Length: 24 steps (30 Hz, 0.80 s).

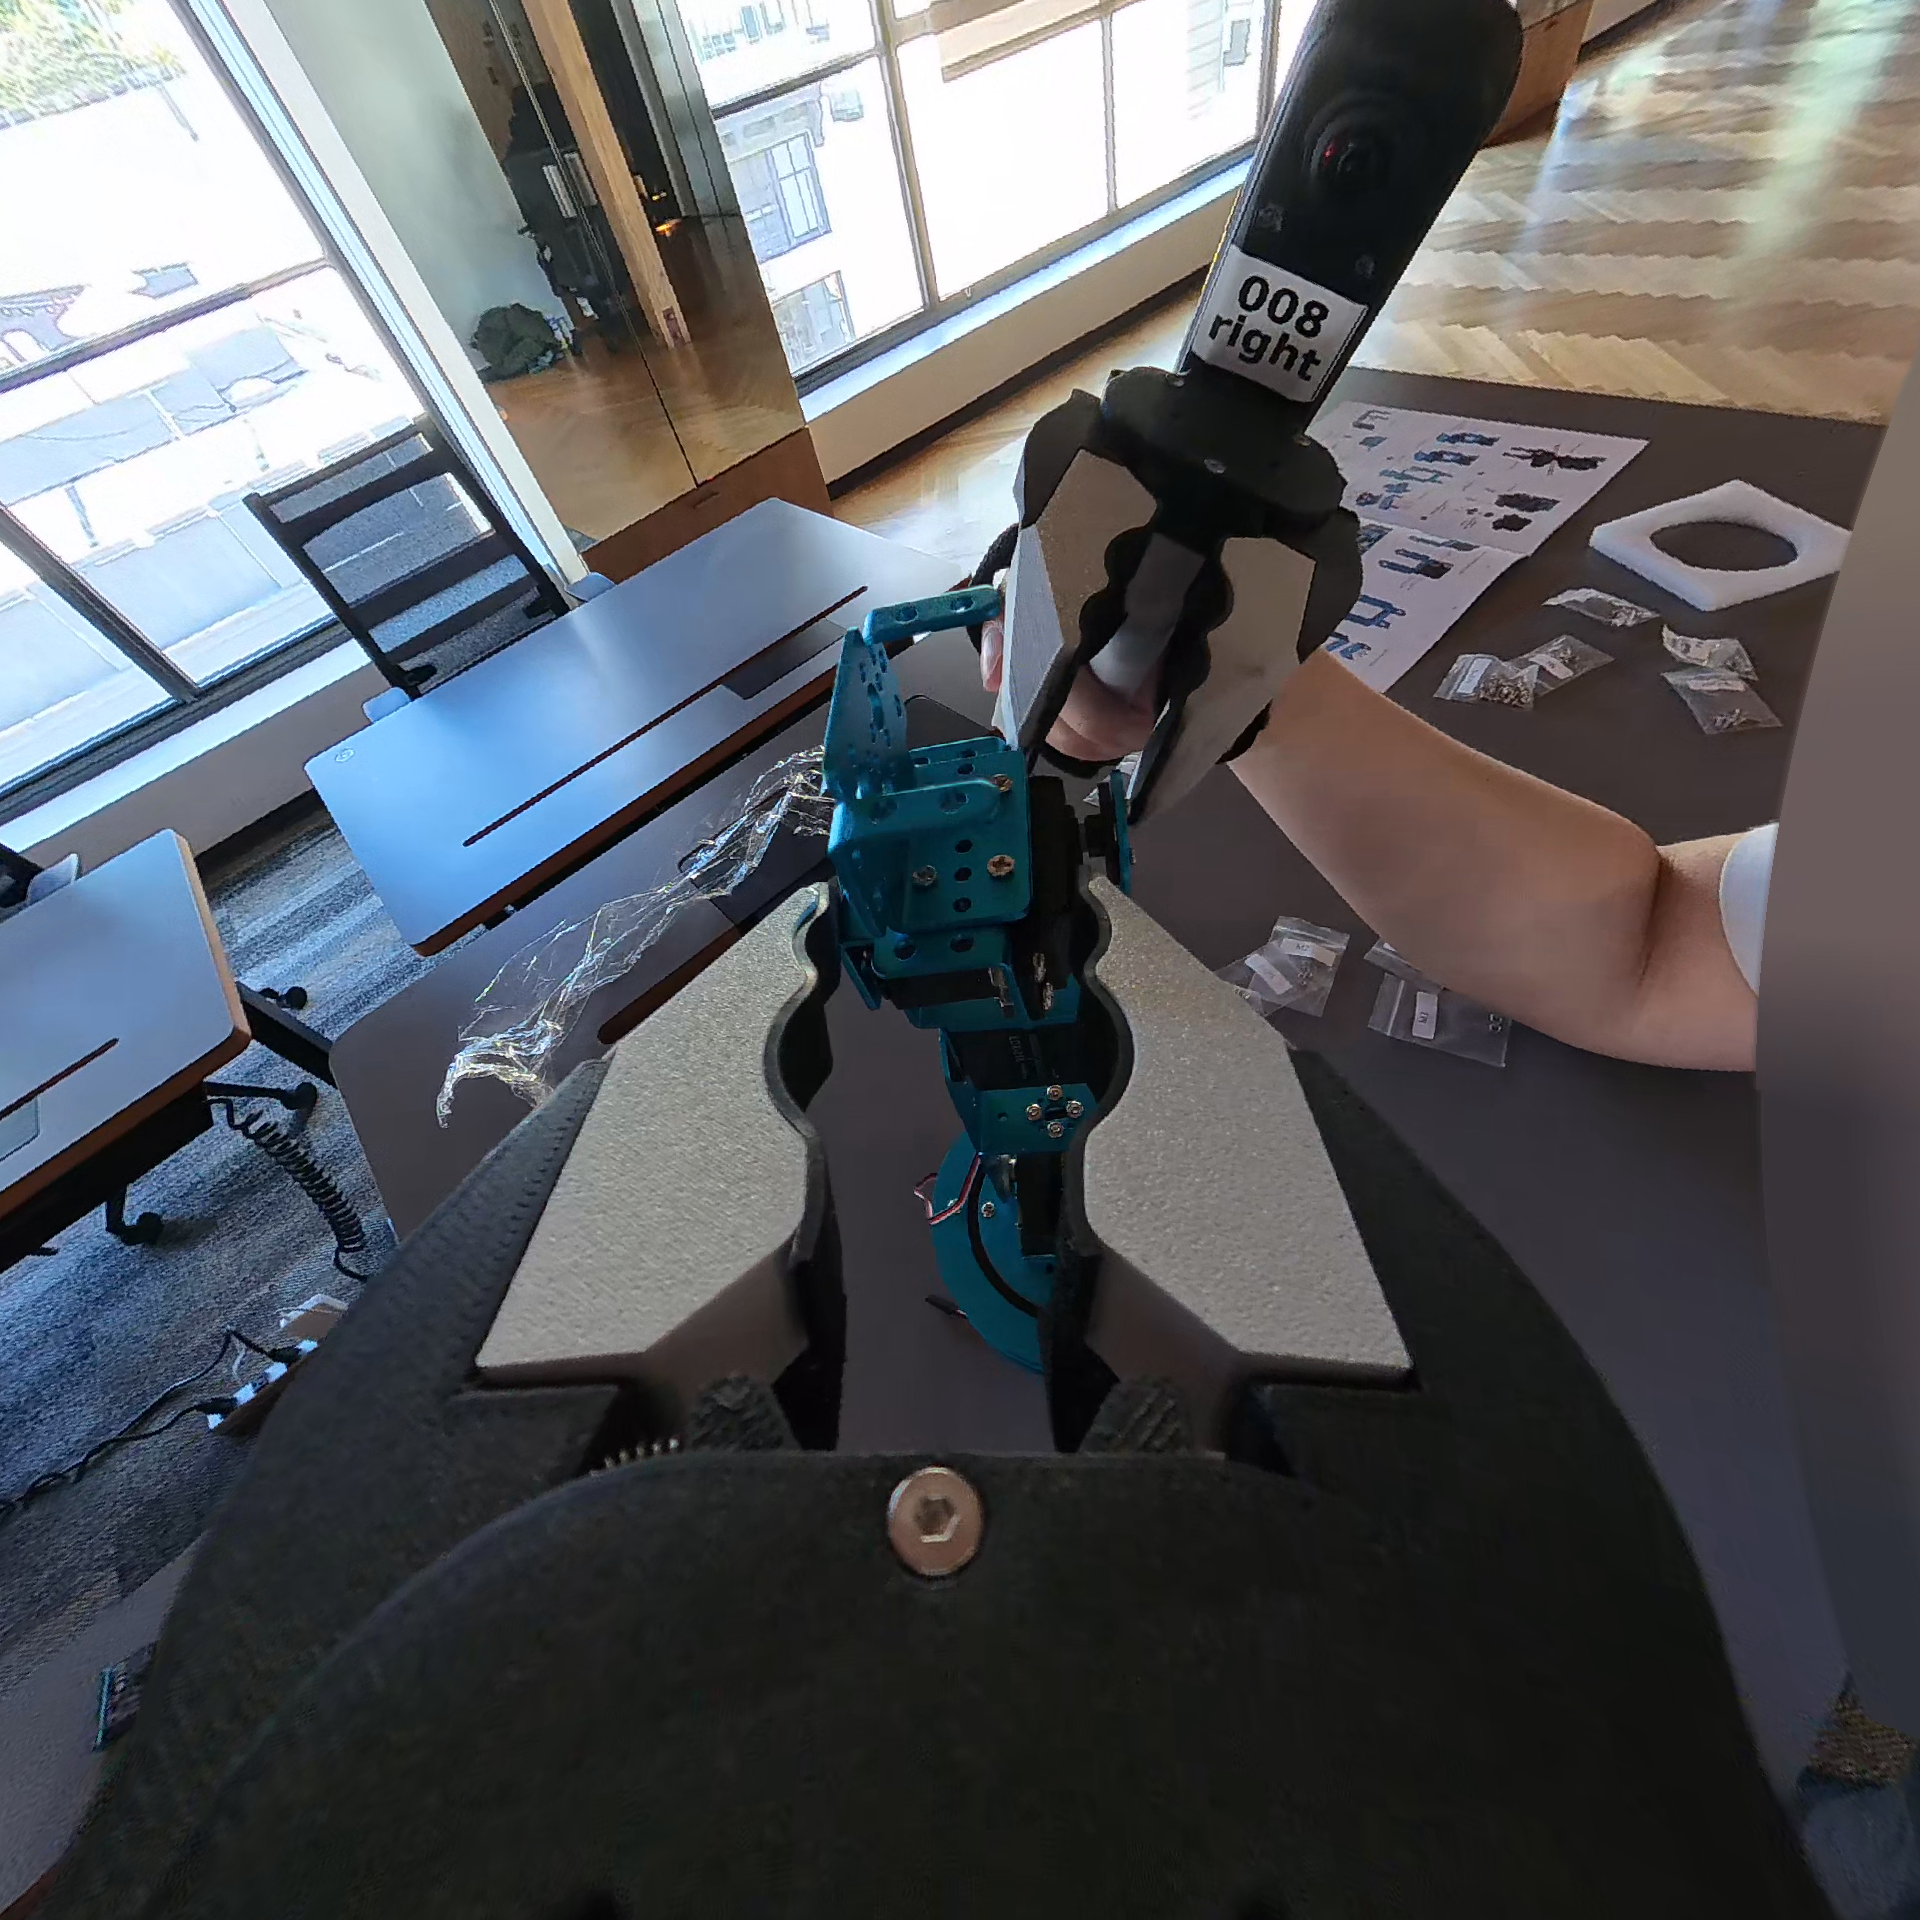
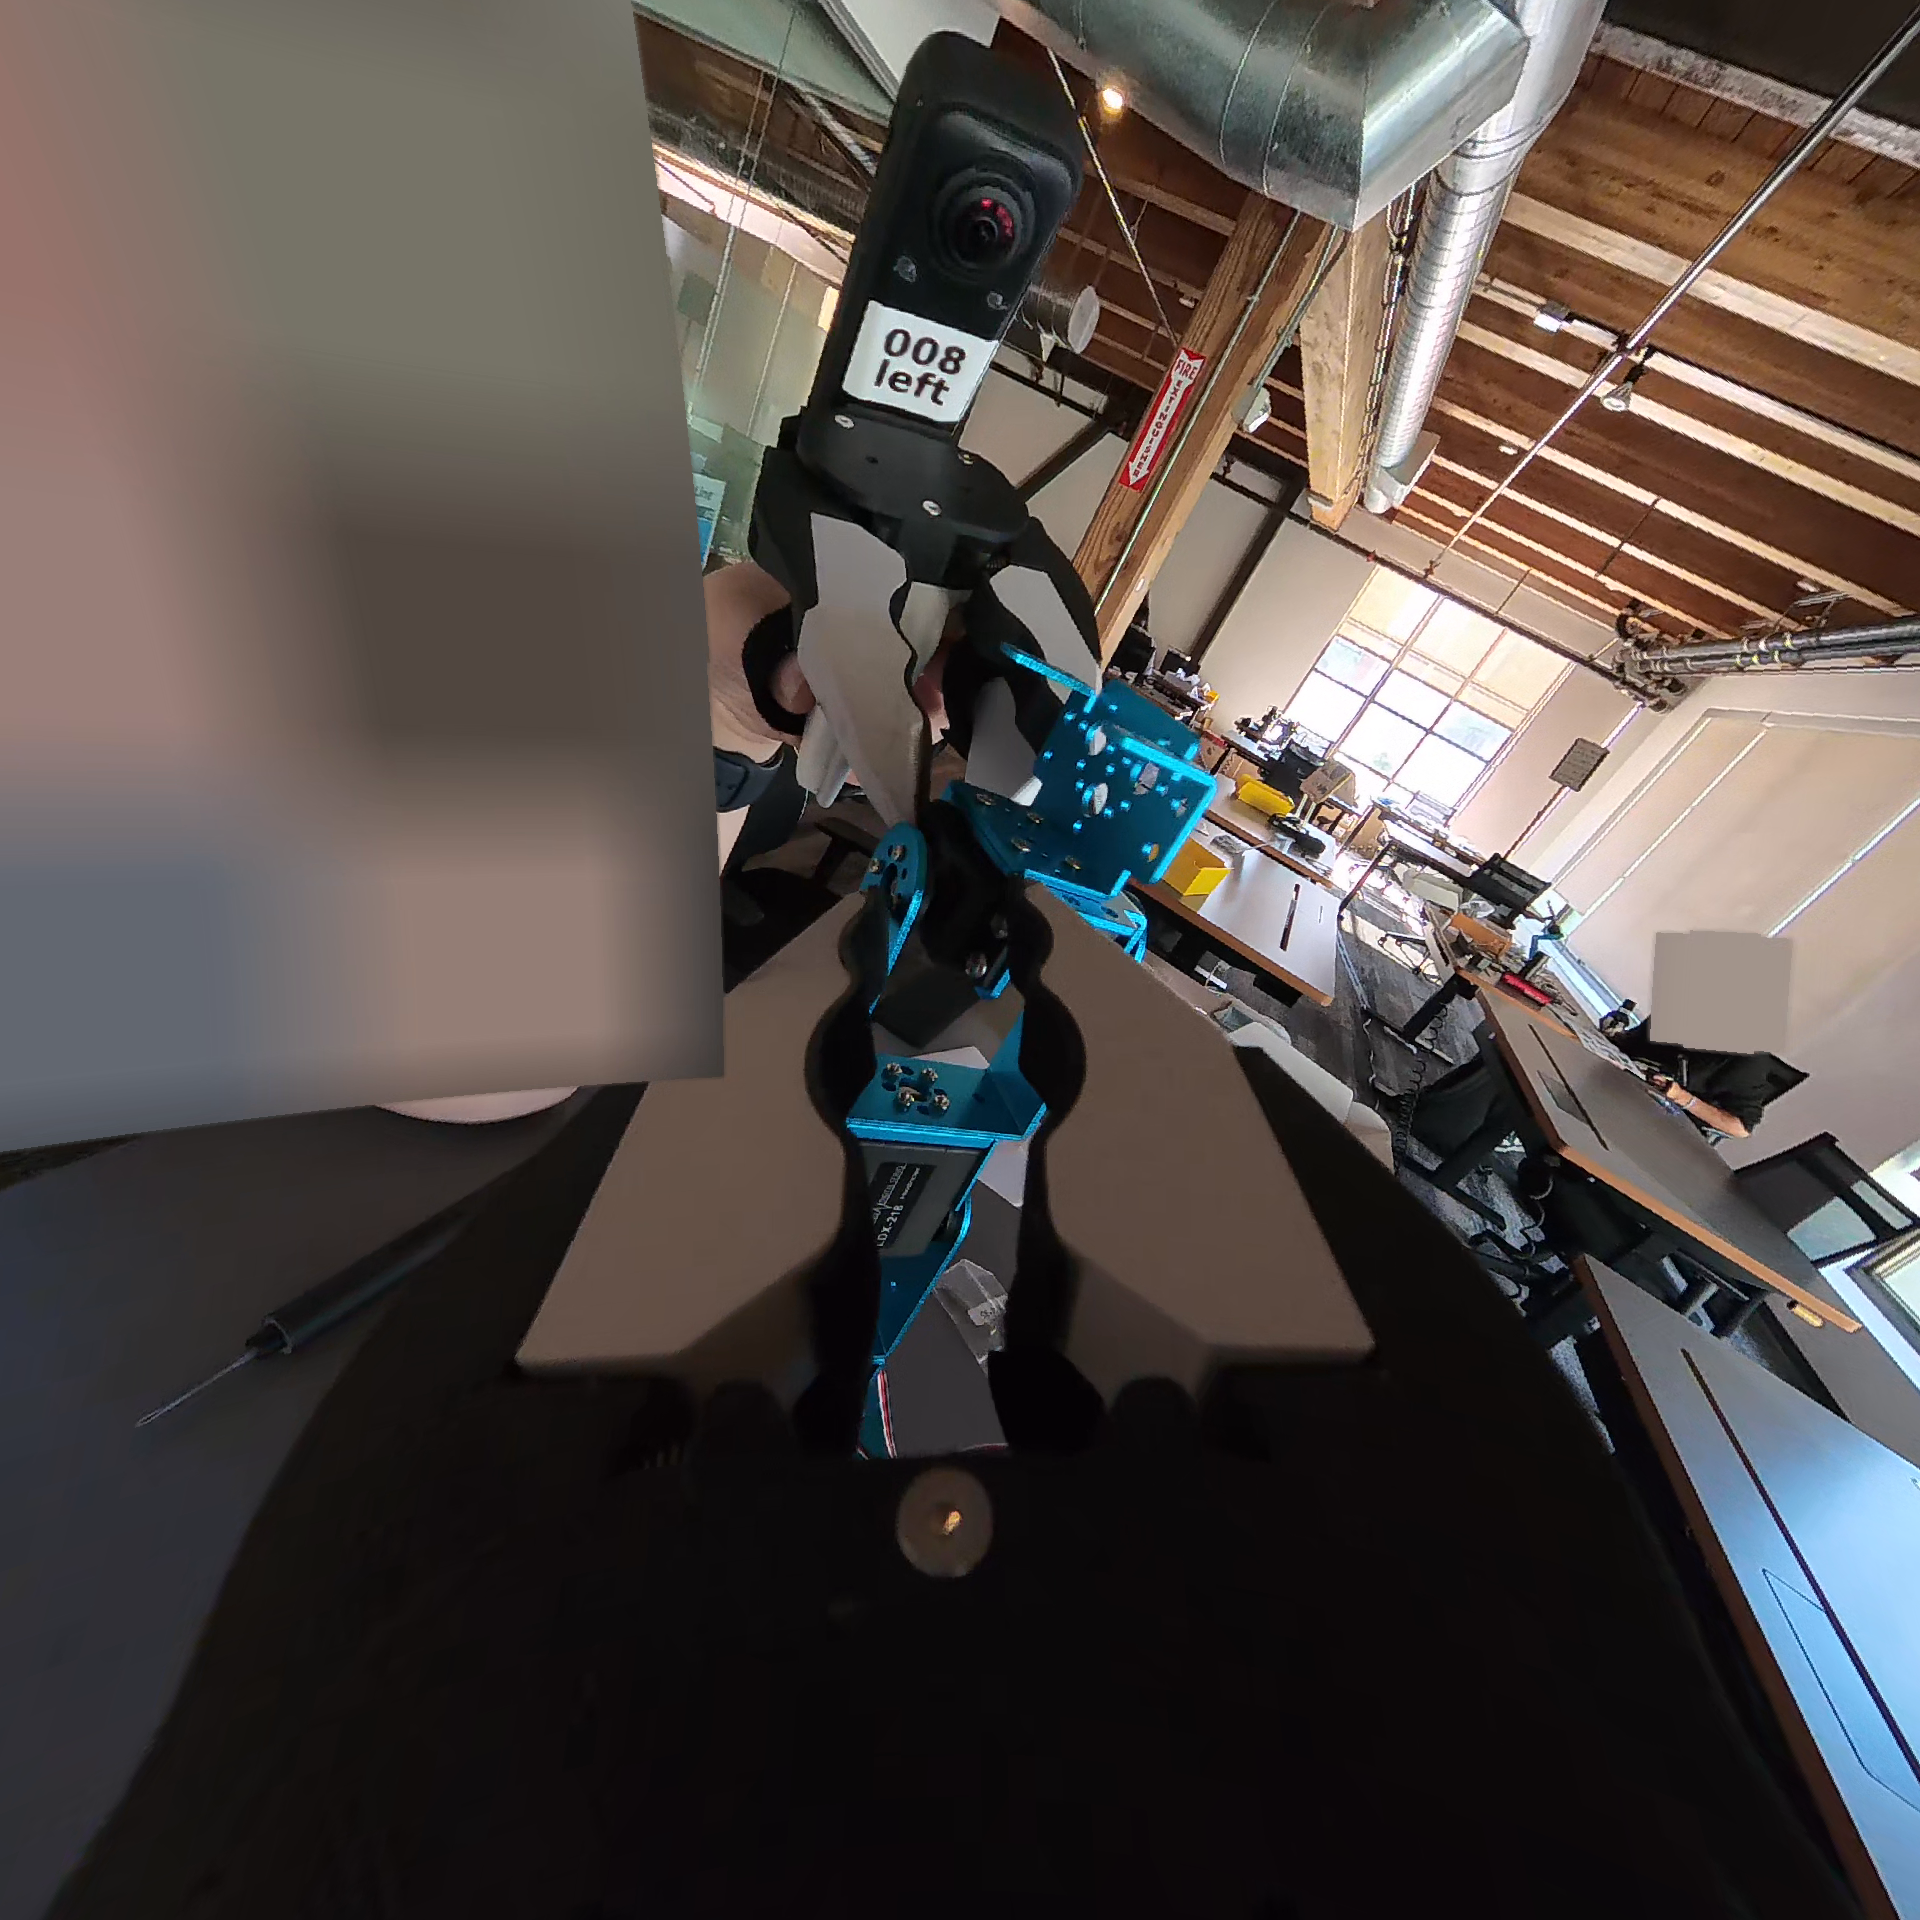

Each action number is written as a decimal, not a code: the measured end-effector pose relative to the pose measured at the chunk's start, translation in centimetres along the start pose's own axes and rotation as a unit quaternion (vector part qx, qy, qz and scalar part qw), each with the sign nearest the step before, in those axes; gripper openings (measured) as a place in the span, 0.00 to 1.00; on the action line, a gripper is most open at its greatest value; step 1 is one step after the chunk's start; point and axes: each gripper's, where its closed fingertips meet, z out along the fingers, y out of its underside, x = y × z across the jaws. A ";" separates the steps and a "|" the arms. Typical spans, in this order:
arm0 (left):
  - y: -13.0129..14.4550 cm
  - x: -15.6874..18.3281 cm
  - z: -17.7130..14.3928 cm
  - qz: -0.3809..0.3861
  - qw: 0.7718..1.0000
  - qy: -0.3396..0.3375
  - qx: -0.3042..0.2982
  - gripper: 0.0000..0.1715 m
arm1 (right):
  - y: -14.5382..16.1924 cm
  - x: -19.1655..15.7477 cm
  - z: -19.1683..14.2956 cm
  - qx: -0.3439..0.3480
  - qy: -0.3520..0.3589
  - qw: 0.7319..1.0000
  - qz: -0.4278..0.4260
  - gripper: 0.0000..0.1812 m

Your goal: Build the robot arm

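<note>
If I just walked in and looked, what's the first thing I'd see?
You'd spot the bright blue robot arm kit standing on the dark table, right in the middle. The left gripper closes around it from one side, and the right gripper grips it from the other. Next you'd notice small clear bags of screws and a picture instruction sheet lying farther back on the table.

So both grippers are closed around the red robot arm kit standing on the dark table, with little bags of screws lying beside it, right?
Not quite: the robot arm kit is blue, not red, as the left wrist view shows. The rest holds: the left gripper and right gripper both close around it on the dark table, with little bags of screws beside it.
</note>
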 end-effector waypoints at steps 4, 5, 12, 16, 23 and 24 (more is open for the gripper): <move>0.0 0.0 0.0 0.002 1.000 -0.001 -0.001 0.25 | 0.0 0.0 0.0 0.002 -0.002 1.000 0.002 0.12; 0.0 0.0 0.0 0.002 1.000 -0.001 -0.002 0.25 | 0.0 0.0 0.0 0.002 -0.002 1.000 0.002 0.12; 0.0 0.1 0.0 0.000 1.000 0.003 0.001 0.25 | -0.2 0.0 -0.1 0.007 -0.003 1.000 0.005 0.14; 0.0 0.2 -0.2 0.003 1.000 0.003 0.003 0.26 | -0.8 0.5 -0.8 0.021 0.008 1.000 0.017 0.19; -0.2 0.8 -1.7 -0.008 1.000 0.000 0.015 0.31 | -0.6 1.1 -1.2 0.033 -0.008 0.995 0.092 0.26; -0.2 0.7 -1.7 -0.008 1.000 -0.006 0.012 0.32 | -0.5 1.1 -1.1 0.032 -0.009 0.995 0.093 0.26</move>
